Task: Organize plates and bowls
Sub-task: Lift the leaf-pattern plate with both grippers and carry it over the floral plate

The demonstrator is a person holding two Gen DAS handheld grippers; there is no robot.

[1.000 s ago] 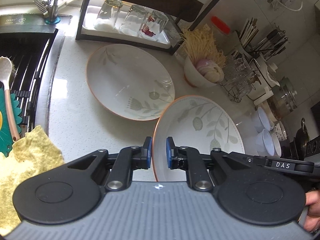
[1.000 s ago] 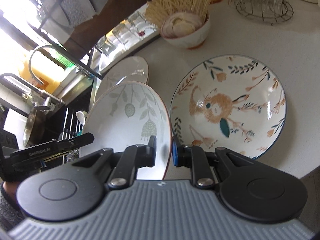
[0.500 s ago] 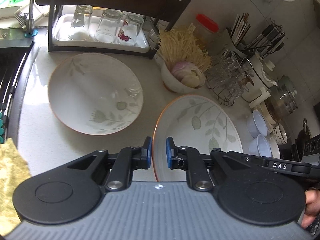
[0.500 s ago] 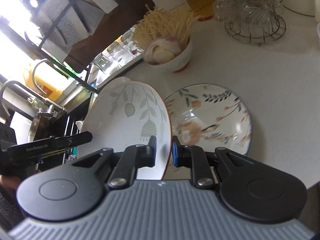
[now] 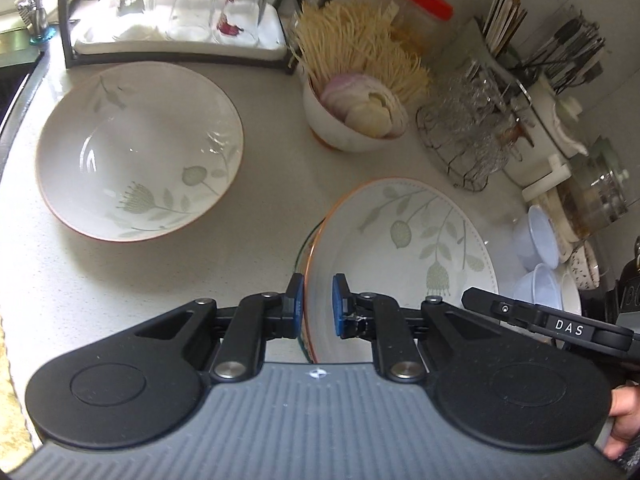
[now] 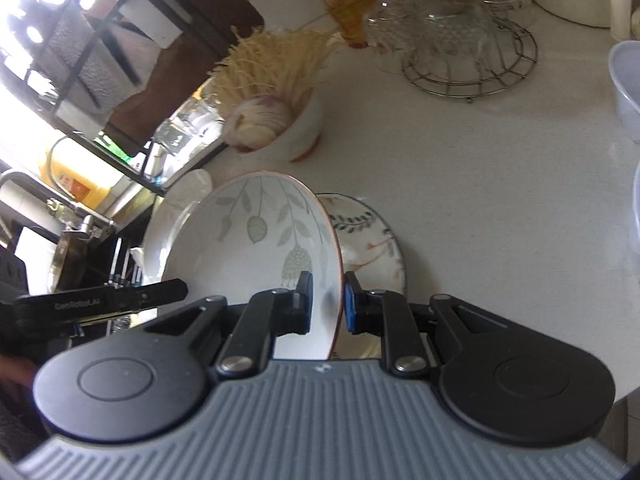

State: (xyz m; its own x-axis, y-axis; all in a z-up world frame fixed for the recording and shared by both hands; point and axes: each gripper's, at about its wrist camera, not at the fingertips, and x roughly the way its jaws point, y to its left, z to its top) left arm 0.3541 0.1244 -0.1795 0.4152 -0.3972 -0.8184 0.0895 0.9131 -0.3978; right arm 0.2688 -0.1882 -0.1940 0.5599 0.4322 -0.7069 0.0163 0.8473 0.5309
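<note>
Left wrist view, left to right. Upper left: drying tray with three upturned glasses, likely left to drain. Left centre: one leaf-print bowl flat on the counter, apart from everything else, not yet stacked. Upper centre: small bowl holding sliced onion and pale strands. Lower centre: left gripper pinching the near-left rim of a second leaf-print bowl, pads pressed to both sides of the wall. Far right: clear glassware on a wire stand, utensil holders, two plastic tubs.

Right wrist view. Centre: same held bowl, tilted up; right gripper clamped on its right rim. Two-sided grip probably for carrying the bowl level and steady. Just right of it, partly hidden behind: one floral plate flat on the counter, probable stacking target.

Count: two leaf-print bowls, one floral plate, one food bowl, three glasses.
</note>
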